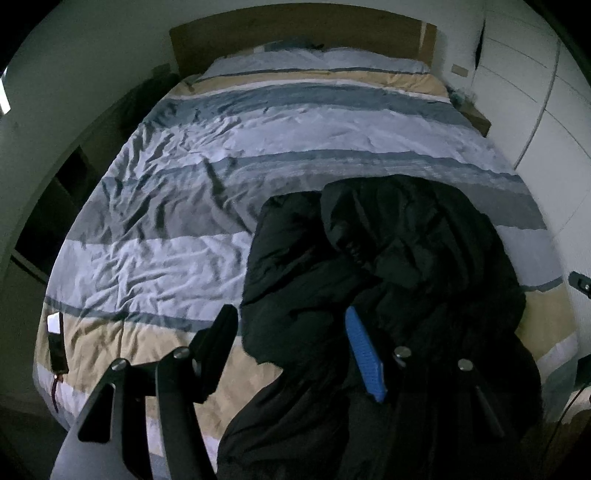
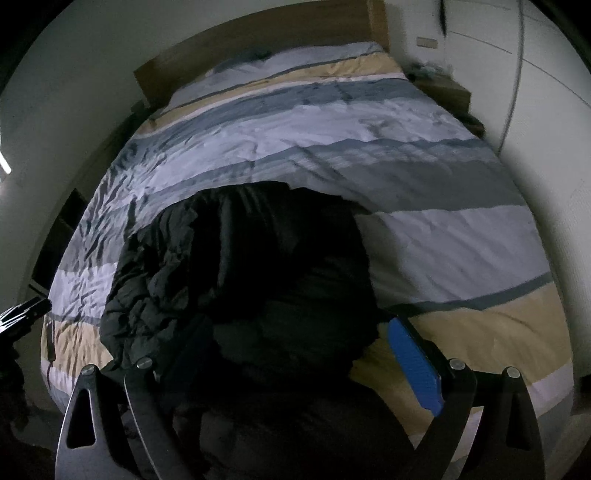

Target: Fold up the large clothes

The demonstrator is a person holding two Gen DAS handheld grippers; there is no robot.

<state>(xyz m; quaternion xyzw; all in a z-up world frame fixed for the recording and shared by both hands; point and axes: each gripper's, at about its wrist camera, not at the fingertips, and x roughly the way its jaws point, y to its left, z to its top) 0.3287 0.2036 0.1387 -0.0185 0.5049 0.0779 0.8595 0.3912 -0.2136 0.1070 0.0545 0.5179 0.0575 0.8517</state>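
Jacket (image 1: 388,266) lies bunched lower right on the bed (image 1: 221,155), folding unfinished; my left jaws (image 1: 291,350) and right jaws (image 2: 295,354) gape empty.

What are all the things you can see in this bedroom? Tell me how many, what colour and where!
Jacket: one, black, puffy, bunched up on the near end of the bed.
Duvet: one, striped white, grey, blue and beige, covering the whole bed.
Pillows: two as far as can be told, pale, at the far end.
Headboard: one, brown wood, against the far wall.
Wardrobe: one, white, along the right wall.
Small flat dark thing: one, on the bed's near left corner; too dim to name.
Left gripper: one, black with a blue pad, jaws apart, above the jacket.
Right gripper: one, black with a blue pad, jaws wide apart, above the jacket.
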